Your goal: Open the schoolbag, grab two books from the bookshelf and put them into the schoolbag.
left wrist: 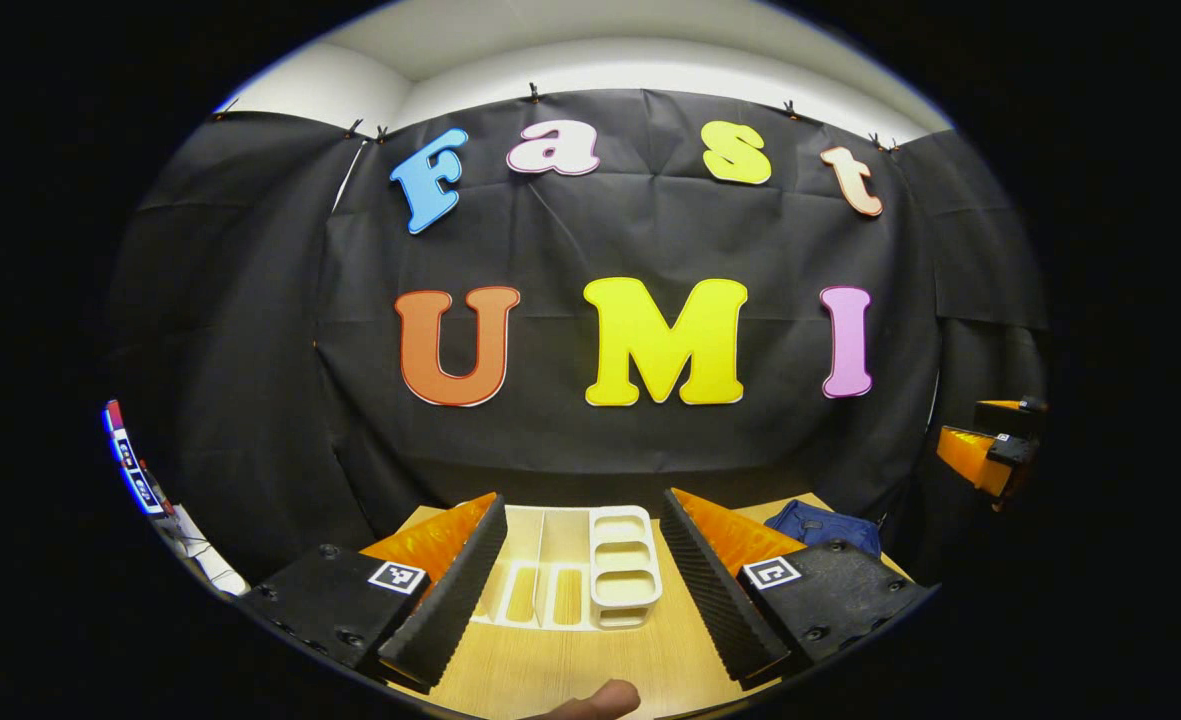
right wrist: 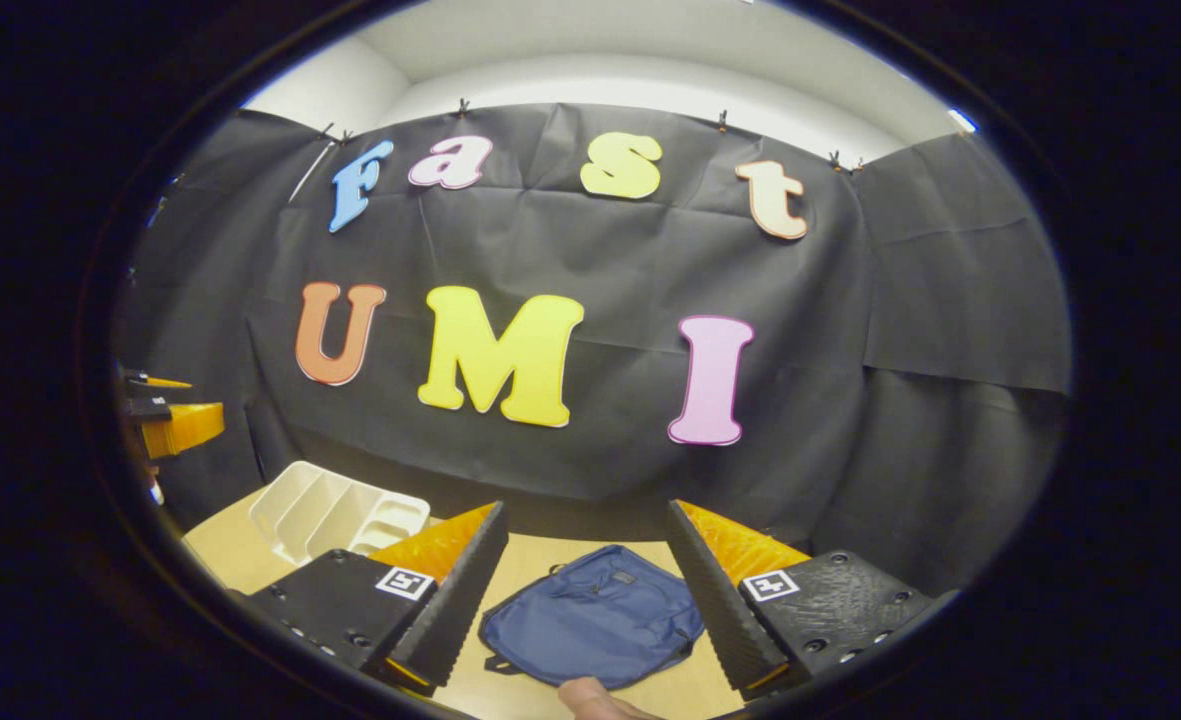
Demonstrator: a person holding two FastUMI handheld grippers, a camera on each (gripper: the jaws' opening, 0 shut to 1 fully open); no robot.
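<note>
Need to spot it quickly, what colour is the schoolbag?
Dark blue; the schoolbag shows best in the right gripper view.

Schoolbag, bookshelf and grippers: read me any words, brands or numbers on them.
Schoolbag: one small patch, too small to read.
Bookshelf: no text.
Left gripper and right gripper: square markers with black-and-white patterns, no readable words.
</note>
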